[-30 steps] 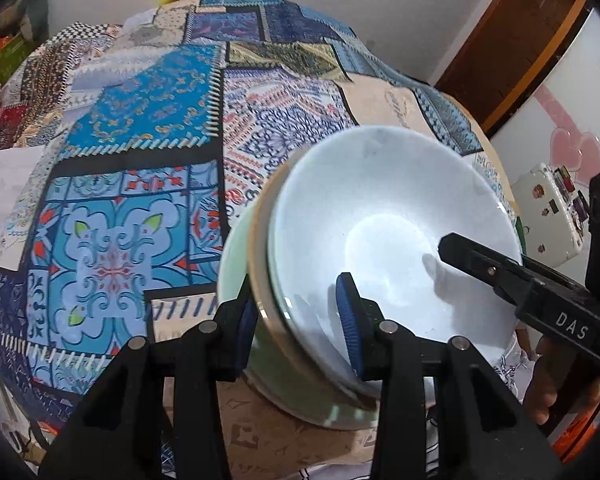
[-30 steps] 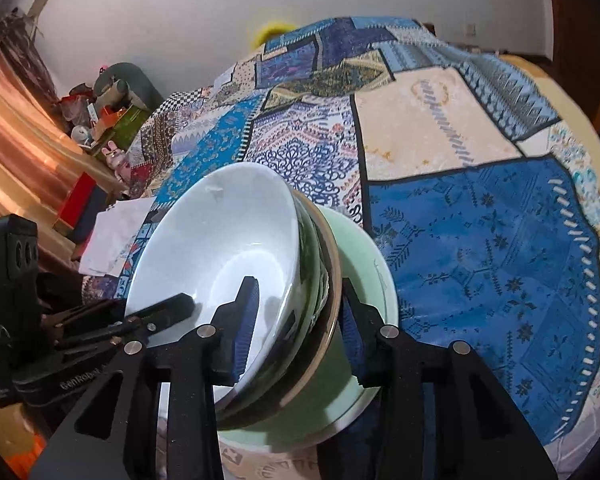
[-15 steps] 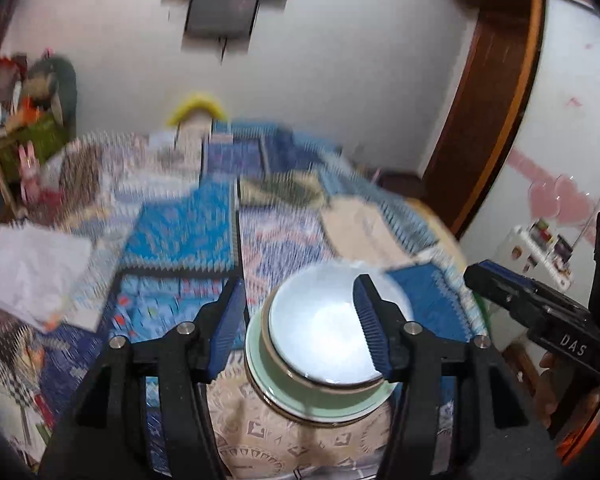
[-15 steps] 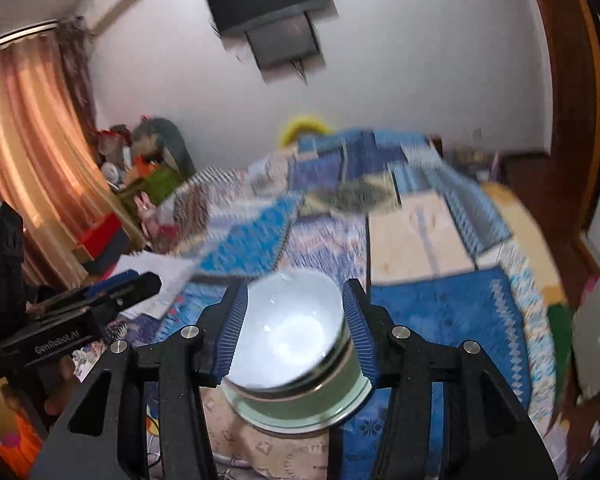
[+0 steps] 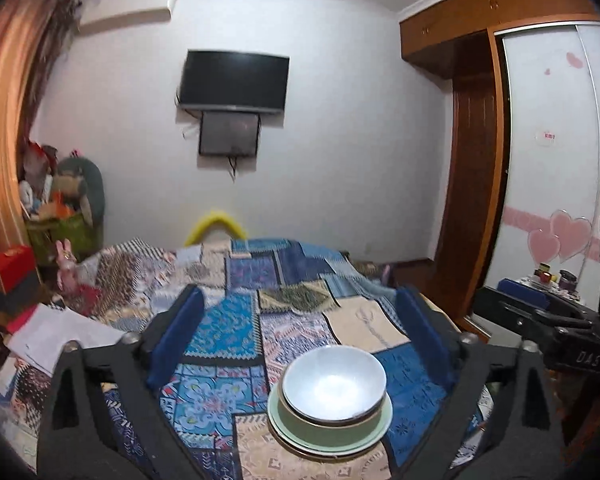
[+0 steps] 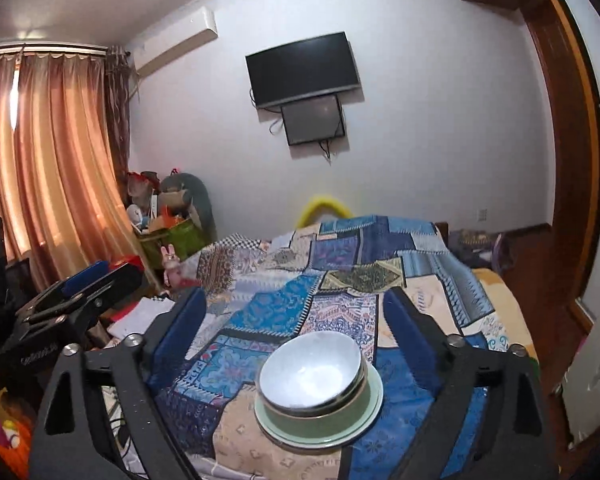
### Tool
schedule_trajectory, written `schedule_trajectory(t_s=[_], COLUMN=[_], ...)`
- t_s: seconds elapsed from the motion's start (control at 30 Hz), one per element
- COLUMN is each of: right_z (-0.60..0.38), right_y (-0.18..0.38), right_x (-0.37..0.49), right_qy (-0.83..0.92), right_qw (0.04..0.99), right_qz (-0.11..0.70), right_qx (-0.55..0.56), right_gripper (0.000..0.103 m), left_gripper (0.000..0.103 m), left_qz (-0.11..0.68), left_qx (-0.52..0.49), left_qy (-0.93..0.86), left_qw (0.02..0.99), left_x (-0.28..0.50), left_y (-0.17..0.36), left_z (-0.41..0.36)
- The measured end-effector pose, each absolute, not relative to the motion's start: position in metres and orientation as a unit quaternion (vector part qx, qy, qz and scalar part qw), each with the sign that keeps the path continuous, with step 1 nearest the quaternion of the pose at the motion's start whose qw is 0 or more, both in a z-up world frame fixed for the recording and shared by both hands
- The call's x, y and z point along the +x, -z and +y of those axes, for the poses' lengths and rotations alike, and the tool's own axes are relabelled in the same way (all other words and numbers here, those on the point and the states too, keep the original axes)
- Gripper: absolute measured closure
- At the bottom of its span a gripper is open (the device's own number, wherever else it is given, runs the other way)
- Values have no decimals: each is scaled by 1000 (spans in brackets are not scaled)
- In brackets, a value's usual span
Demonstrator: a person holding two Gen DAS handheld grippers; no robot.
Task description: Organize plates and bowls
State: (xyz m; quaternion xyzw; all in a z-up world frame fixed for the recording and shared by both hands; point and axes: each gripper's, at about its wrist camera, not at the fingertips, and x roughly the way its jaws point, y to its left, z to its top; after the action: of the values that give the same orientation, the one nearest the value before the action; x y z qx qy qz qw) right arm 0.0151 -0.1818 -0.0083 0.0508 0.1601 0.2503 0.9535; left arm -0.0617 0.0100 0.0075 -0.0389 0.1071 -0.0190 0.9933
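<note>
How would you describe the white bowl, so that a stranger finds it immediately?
On the patchwork bedspread, near its front edge, stands one stack of dishes. The white bowl is the top piece, nested inside a green bowl on pale green plates.

Both views are evenly lit and fairly bright, with soft indoor light on the pale wall (image 5: 340, 152). In the right wrist view warm daylight glows through the orange curtain (image 6: 52, 152), its brightest streak near the left edge. The white bowl (image 5: 334, 384) shows a pale washed-out glare in its hollow. Shadows are soft; the dark screen (image 6: 302, 68) casts a faint one on the wall. Fisheye distortion bends the wardrobe (image 5: 476, 168) and the door frame (image 6: 572, 140) into curves, and the corners fall to black. Focus is a little soft throughout, with fine pattern on the bedspread (image 5: 236, 320) slightly smeared
</note>
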Motion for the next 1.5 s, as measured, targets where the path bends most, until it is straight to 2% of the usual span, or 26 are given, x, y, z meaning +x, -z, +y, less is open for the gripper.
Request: schedule_trajectory(t_s=[0.07,1.5], right_z=[-180,-175], right_y=[9,16], right_x=[13,5], right_qy=[-248,-253], right_qw=[955,954], right_qz=[152,152], right_qx=[48,50], right_gripper=[0,0], left_gripper=[0,0], left_qz=[91,105], left_qx=[-34,-38], left_qy=[10,27], left_qw=[995,993], left_x=[-67,-70], left_y=[-7,8], left_z=[9,6])
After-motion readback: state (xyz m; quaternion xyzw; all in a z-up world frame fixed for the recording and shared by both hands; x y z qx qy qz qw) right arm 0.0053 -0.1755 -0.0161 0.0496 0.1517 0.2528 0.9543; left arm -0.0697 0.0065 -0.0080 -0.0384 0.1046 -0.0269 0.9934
